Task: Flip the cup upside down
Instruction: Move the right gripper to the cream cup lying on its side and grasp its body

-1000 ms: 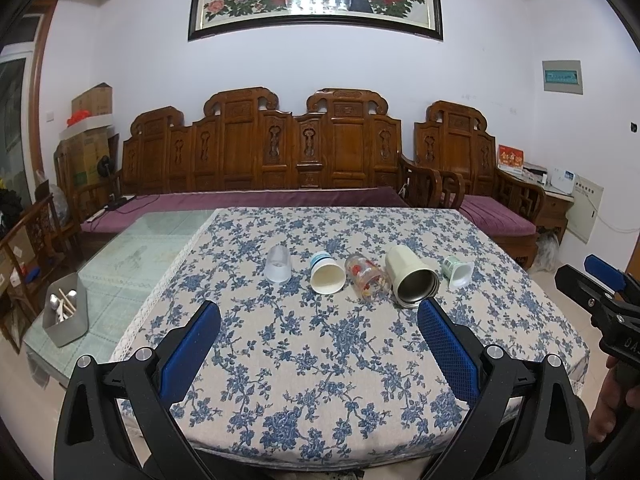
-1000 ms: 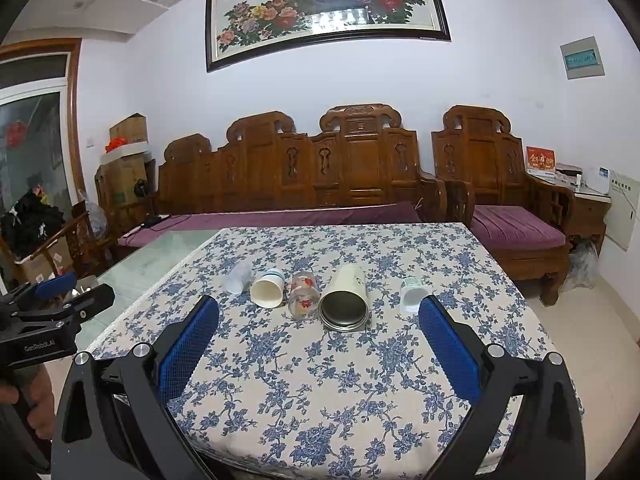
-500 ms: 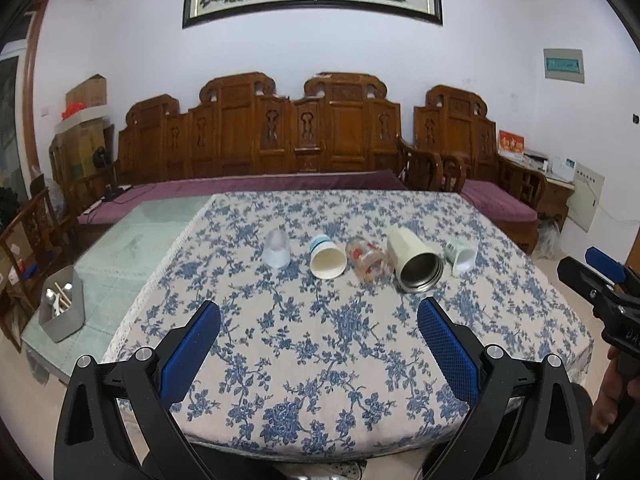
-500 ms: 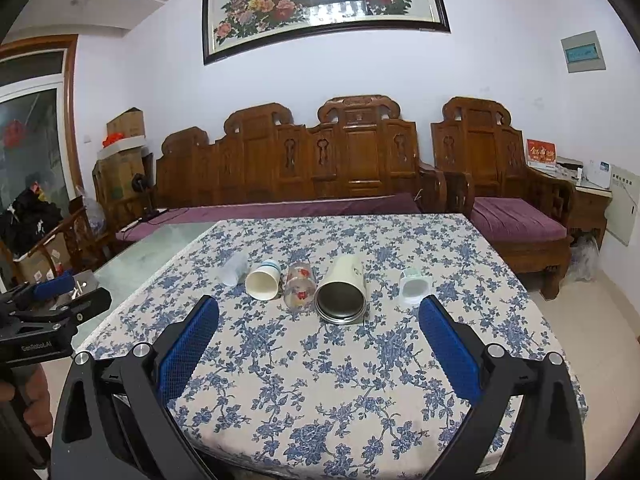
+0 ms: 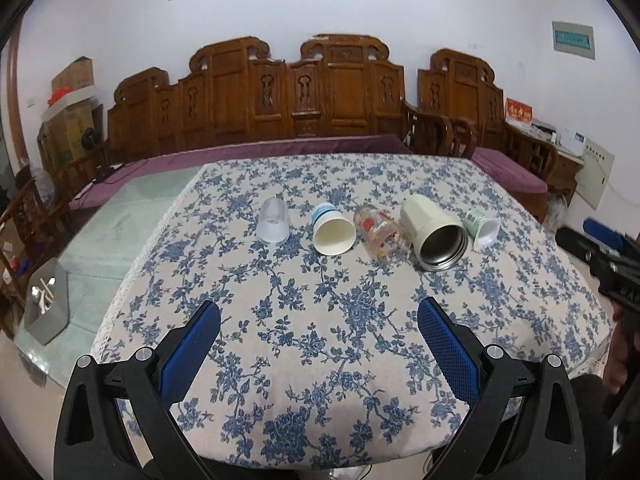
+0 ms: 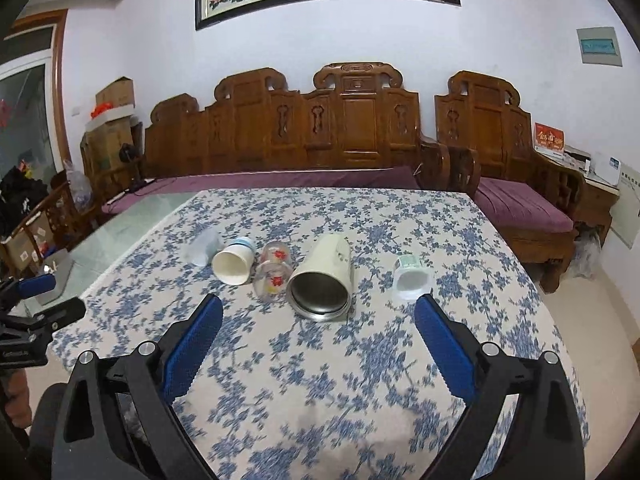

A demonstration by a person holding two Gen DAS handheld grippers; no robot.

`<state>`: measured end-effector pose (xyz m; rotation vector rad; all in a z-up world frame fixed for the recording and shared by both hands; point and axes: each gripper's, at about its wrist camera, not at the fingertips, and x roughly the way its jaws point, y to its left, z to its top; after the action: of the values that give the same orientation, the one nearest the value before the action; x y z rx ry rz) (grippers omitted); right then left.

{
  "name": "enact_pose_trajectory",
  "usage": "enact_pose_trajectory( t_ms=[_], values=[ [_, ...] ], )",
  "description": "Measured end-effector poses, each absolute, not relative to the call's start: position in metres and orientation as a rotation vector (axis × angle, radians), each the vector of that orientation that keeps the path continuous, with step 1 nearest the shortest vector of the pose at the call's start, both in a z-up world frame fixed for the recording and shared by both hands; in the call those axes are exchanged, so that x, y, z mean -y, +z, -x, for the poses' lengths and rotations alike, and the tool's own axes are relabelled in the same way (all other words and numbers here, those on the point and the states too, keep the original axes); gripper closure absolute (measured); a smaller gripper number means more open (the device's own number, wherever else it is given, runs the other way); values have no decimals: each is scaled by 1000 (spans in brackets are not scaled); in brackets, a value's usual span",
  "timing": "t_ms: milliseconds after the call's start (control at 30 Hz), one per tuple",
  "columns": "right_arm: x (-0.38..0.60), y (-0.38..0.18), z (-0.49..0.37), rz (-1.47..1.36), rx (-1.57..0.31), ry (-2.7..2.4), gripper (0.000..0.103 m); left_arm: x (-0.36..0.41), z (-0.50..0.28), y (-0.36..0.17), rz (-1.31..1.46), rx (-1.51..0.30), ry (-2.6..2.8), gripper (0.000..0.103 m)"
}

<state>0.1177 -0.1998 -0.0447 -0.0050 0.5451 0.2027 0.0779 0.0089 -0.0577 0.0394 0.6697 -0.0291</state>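
Note:
Several cups lie on their sides in a row on the floral tablecloth (image 5: 320, 340): a frosted clear cup (image 5: 273, 226), a white paper cup with a blue band (image 5: 333, 230), a glass with red prints (image 5: 380, 236), a cream steel-lined tumbler (image 5: 434, 233) and a small green-white cup (image 5: 483, 228). The right wrist view shows the same row: frosted cup (image 6: 204, 246), paper cup (image 6: 234, 262), glass (image 6: 274, 276), tumbler (image 6: 324, 280), small cup (image 6: 412, 278). My left gripper (image 5: 319, 320) is open and empty, short of the row. My right gripper (image 6: 318, 314) is open and empty, just before the tumbler.
A carved wooden bench with purple cushions (image 5: 300, 144) stands behind the table. A bare glass tabletop (image 5: 112, 216) lies to the left, with a grey utensil box (image 5: 46, 308) on it. The table's front edge is near both grippers.
Both grippers have moved forward over the table toward the row of cups, which now looks larger and closer. The cups have not moved. Both grippers stay open.

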Motion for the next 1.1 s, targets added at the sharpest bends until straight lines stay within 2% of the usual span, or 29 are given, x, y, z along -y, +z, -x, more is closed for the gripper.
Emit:
enact_pose_trajectory(
  t_ms=[733,1100],
  values=[
    [174,-96,-309,92,-854,246,10,-9,-198,-138,-62,-861,-111,8],
    [154,-150,-399,55,-1165,243,12,2,-234,-167,-24,-896,-155,8]
  ],
)
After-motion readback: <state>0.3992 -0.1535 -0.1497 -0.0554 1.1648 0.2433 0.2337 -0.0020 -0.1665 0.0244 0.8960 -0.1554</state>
